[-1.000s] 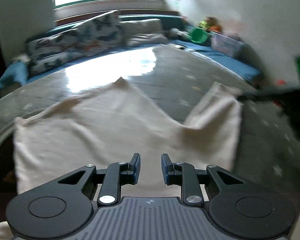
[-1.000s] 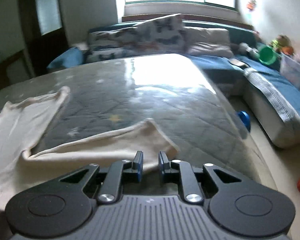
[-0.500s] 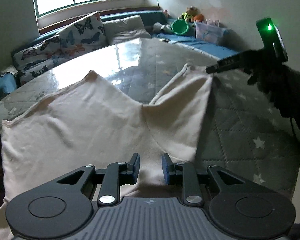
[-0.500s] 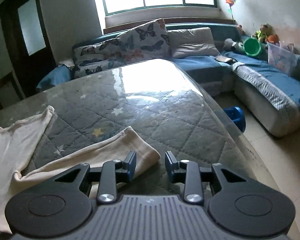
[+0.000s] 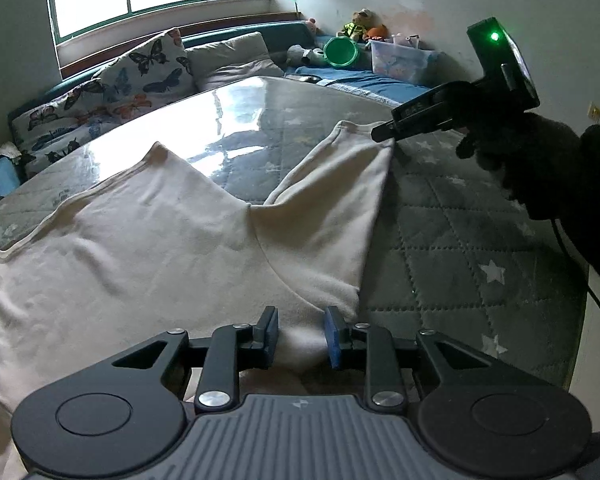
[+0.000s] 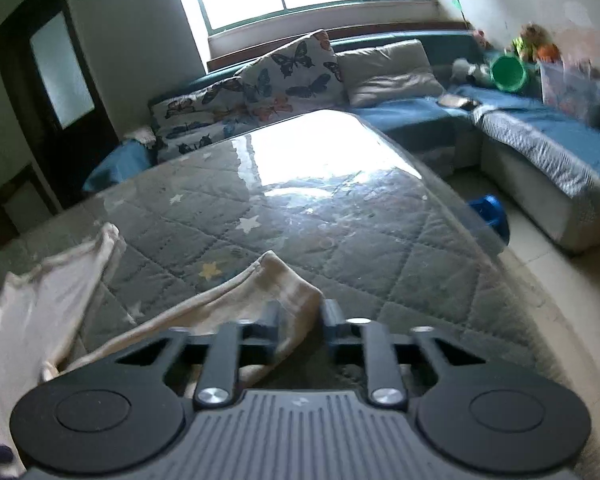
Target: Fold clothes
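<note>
While the cream trousers (image 5: 148, 264) lie flat on the quilted surface (image 5: 452, 248), the left gripper (image 5: 300, 336) hovers part-open and empty near the waist; the right gripper (image 6: 300, 320) has just closed its fingers on a leg cuff. Soft, light cloth: grip hems.

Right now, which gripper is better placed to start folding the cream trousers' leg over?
Right. On the right gripper the jaws, just closing, pinch a leg cuff of the cream trousers, ready to lift it over. On the left gripper the jaws, just opening, stand apart above the cloth, gripping nothing.
</note>
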The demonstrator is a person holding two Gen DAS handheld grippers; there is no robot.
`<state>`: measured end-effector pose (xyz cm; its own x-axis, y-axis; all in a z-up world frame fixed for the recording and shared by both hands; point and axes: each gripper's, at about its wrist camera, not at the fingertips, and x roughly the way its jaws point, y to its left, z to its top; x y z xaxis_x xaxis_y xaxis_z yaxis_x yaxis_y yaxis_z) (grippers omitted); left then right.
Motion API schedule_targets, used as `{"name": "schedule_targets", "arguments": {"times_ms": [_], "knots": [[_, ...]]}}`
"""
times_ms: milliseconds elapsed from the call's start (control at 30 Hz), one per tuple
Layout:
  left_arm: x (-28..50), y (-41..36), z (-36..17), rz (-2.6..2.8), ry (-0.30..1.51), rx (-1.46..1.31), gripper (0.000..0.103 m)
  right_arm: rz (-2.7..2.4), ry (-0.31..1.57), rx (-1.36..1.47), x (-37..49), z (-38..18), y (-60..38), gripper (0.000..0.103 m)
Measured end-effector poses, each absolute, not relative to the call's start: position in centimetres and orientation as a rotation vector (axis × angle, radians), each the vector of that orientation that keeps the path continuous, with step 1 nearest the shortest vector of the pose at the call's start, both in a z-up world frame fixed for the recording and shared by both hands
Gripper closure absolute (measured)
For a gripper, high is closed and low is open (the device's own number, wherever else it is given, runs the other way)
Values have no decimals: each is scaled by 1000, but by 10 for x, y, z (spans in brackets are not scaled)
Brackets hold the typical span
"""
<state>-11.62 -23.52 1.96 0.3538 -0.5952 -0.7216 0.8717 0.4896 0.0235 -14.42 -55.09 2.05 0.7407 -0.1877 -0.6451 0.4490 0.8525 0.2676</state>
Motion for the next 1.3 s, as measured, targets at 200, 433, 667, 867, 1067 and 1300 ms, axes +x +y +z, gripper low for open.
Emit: {"name": "schedule_targets", "arguments": {"times_ms": [200, 433, 667, 867, 1067, 1300], "knots": [[-106, -239, 34, -1024, 675, 393, 52, -385, 587, 522, -166, 27, -558, 97], [-82, -262, 26, -1063, 677, 314, 35, -389, 561, 541, -189, 40, -563, 97], [-72, -273, 16, -1040, 696, 296, 32, -395, 594, 585, -183, 23, -571, 89], [-78, -272, 18, -1048, 675, 311, 28, -429, 595, 574, -187, 17, -573, 87], [-82, -272, 21, -1048, 649, 323, 29, -353, 624, 365, -174, 39, -543, 87], [-103, -269, 18, -1092, 621, 390, 37, -94, 710, 191, -138, 44, -482, 87]]}}
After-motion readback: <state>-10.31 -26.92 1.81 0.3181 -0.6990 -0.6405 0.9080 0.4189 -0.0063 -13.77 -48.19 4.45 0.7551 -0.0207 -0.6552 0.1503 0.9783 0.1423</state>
